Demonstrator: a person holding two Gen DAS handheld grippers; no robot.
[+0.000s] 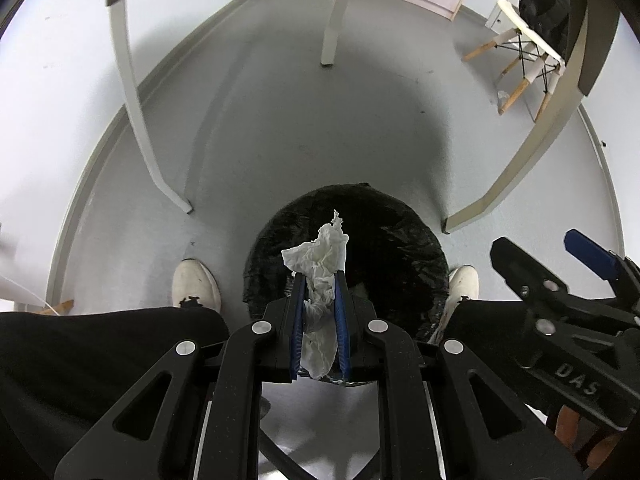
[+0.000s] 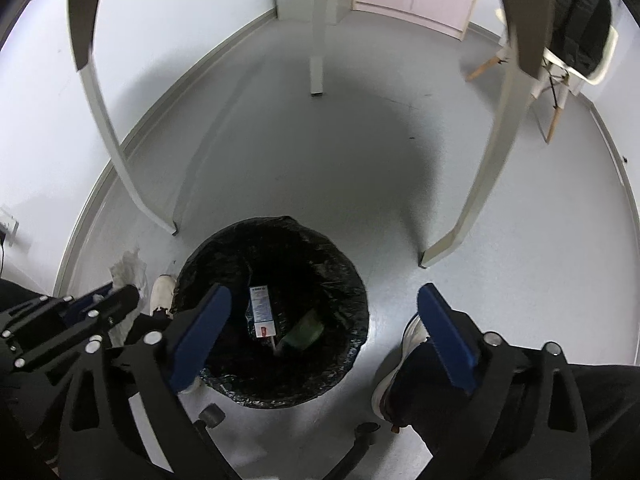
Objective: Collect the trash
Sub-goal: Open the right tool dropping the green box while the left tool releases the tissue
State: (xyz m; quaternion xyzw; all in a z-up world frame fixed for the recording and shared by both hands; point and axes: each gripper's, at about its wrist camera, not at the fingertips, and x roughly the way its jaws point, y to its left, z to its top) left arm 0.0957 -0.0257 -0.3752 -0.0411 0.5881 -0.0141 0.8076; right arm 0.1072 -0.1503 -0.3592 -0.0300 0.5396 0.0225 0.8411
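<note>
Left gripper: we have it pinching the crumpled tissue, poised above the bin
Right gripper: fingers spread wide over the bin, holding nothing
Tissue: light, soft, crushable; a mid-wad grip suits us
Bin contents: small carton, perhaps a green wrapper

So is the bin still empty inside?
No, the bin already holds a small carton and a green wrapper at the bottom.
</note>
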